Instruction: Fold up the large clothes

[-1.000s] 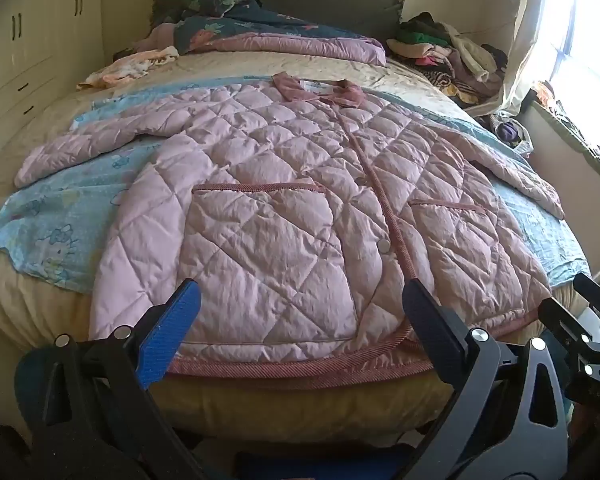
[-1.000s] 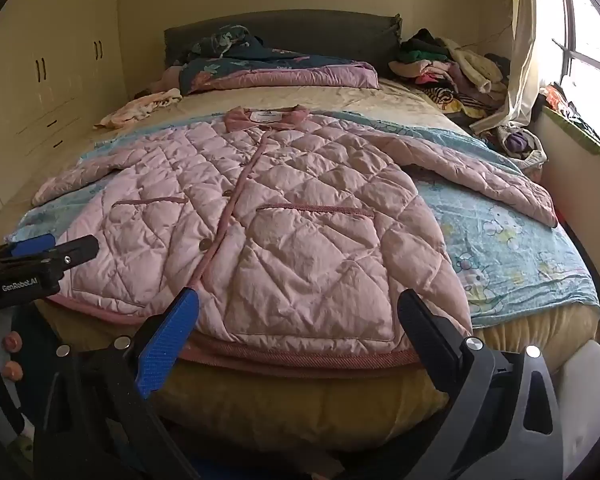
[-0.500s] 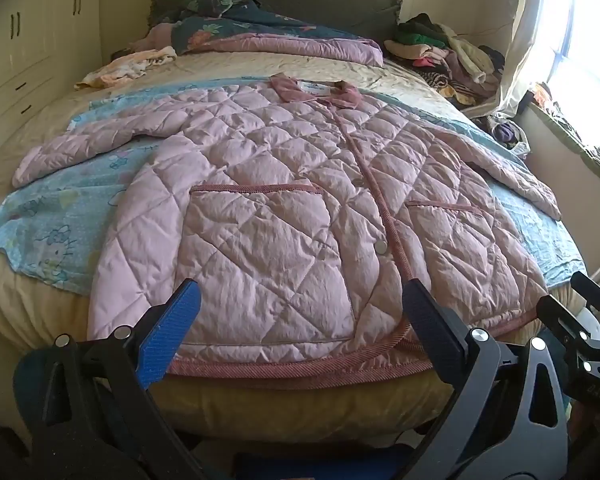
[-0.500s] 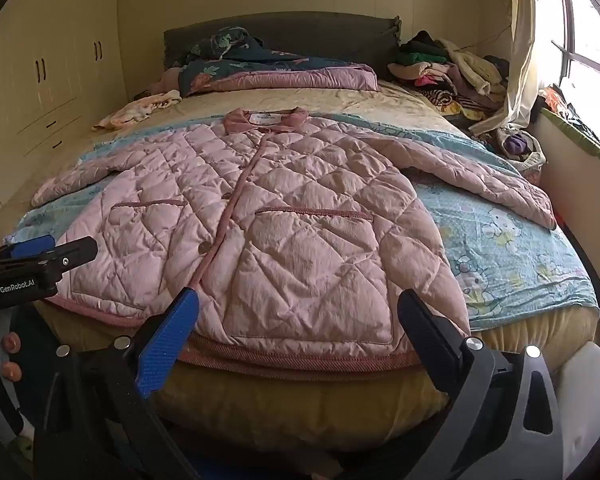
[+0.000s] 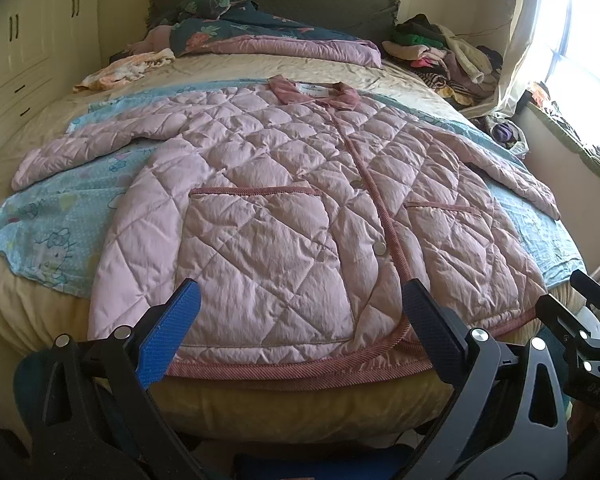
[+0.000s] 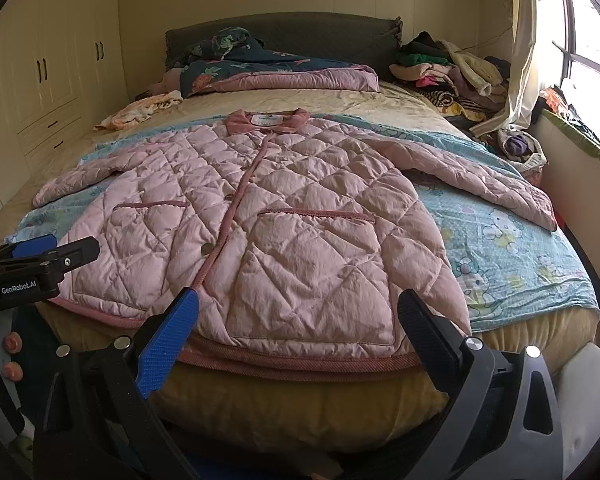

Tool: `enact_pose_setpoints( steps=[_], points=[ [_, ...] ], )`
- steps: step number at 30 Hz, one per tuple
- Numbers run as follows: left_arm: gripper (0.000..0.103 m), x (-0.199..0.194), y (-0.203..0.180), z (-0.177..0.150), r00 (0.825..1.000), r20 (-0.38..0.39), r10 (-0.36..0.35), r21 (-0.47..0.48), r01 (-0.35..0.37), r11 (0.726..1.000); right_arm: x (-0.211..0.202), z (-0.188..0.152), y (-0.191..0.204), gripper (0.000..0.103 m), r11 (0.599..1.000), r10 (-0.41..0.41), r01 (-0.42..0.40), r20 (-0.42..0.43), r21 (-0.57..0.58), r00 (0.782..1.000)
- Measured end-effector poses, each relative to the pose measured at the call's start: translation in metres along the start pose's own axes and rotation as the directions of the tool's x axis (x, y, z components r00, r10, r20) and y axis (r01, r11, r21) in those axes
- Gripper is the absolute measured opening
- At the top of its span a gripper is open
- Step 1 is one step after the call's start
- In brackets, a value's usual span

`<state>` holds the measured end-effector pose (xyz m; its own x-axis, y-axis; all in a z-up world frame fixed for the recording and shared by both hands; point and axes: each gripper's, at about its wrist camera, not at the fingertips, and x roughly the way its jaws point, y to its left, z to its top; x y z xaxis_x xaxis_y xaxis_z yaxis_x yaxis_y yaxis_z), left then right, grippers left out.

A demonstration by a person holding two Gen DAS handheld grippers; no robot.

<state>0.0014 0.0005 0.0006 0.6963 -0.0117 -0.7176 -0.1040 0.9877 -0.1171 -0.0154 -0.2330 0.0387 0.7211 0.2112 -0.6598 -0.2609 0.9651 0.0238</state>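
A large pink quilted jacket lies flat and face up on the bed, buttoned, both sleeves spread out, collar toward the headboard; it also shows in the right wrist view. My left gripper is open and empty, held just off the bed's foot edge in front of the jacket's hem. My right gripper is open and empty, in front of the hem's right half. The right gripper shows at the right edge of the left wrist view. The left gripper shows at the left edge of the right wrist view.
A light blue cartoon sheet lies under the jacket on the beige bed. Folded quilts lie at the headboard. A pile of clothes sits at the far right. Cupboards stand left, a window right.
Both cameras have shifted very slightly. The jacket lies unmoved and both grippers stay open.
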Motion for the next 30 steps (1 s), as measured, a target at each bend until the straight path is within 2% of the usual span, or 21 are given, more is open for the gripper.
enact_pose_setpoints(
  steps=[30],
  points=[
    [0.095,0.002,-0.012,0.006,1.0,-0.001,-0.008,0.001,0.008,1.0,0.001,0.0,0.0,0.099,1.0,0.0,0.0,-0.001,0.0,1.0]
  ],
)
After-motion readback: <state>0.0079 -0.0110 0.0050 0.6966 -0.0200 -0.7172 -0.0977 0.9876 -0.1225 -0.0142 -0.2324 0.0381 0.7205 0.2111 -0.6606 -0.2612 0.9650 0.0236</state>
